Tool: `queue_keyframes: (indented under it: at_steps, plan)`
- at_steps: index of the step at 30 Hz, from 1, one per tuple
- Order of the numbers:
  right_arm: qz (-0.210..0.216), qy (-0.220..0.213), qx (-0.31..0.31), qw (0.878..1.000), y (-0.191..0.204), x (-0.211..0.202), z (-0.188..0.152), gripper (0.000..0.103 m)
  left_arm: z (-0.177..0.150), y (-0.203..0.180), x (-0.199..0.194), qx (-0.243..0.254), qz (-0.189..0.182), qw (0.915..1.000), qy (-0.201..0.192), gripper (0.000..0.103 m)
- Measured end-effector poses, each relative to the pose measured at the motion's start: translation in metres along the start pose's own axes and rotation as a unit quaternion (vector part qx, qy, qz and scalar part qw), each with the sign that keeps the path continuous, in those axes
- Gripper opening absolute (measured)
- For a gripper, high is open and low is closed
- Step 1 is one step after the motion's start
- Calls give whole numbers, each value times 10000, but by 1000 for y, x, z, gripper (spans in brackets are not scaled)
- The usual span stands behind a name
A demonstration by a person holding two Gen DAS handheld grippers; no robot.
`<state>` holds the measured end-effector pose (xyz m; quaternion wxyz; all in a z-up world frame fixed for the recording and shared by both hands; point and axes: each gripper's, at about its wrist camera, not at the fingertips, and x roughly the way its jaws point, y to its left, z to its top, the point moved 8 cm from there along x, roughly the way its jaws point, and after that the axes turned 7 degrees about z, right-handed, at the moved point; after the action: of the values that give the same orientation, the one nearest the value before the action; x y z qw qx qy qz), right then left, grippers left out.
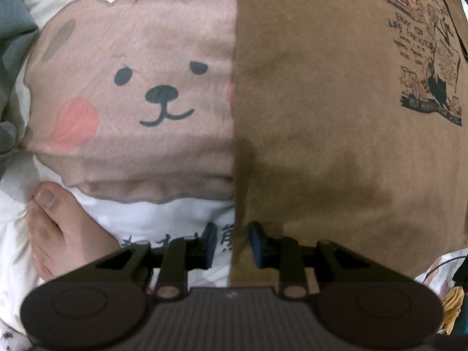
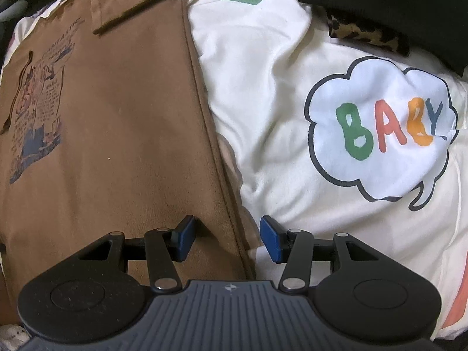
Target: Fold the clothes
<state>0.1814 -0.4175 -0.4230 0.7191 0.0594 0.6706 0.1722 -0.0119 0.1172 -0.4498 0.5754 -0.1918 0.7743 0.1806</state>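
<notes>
A brown T-shirt (image 1: 321, 117) with a dark printed graphic (image 1: 430, 67) lies flat on a printed bed cover. My left gripper (image 1: 234, 242) points down over the shirt's left edge, one blue pad on the white cover and the other on brown cloth. Its jaws stand narrowly apart and the cloth between them lies flat. In the right wrist view the same T-shirt (image 2: 117, 131) fills the left half. My right gripper (image 2: 228, 239) is open and straddles the shirt's right hem, left pad over brown cloth, right pad over the cover.
The bed cover (image 1: 131, 87) carries a bear face, and on the other side a cloud reading BABY (image 2: 380, 134). A person's bare foot (image 1: 58, 228) rests on it beside my left gripper. A black garment (image 2: 395, 5) and leopard-print cloth (image 2: 365, 32) lie at the far right.
</notes>
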Motion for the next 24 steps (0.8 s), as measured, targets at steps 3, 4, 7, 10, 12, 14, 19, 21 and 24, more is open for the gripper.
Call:
queue_keyframes:
  at_steps: [3,4,7,10,12,14,19,21,24]
  plan:
    - [-7,9,-104,9999,4,-1,0,55,-1,-3,-2,8,-29,10000,-32,23]
    - [-1,21,-188,9998,6,-1,0,55,-1,-4,-3,15,-35,10000,-38,22]
    - [15,77,-453,9989,15,-1,0,53,-3,-7,-7,39,-109,9999,-80,12]
    - [34,103,-477,9988,14,-2,0,48,-5,-9,-11,28,-197,9997,-123,9]
    - [42,92,-376,9992,9,-2,0,47,-5,-10,-9,5,-219,9997,-121,10]
    - [73,74,-275,9996,5,-2,1,47,-7,-12,-7,7,-216,9997,-108,12]
    - [266,79,-174,9995,8,-2,0,3,-10,-19,-11,73,-229,9996,-177,8]
    - [283,50,-197,9994,11,-8,-1,2,-12,-19,-15,-1,-360,9992,-183,5]
    - [318,-78,-146,9994,13,-20,1,2,-13,-21,-24,-108,-596,9979,-240,3]
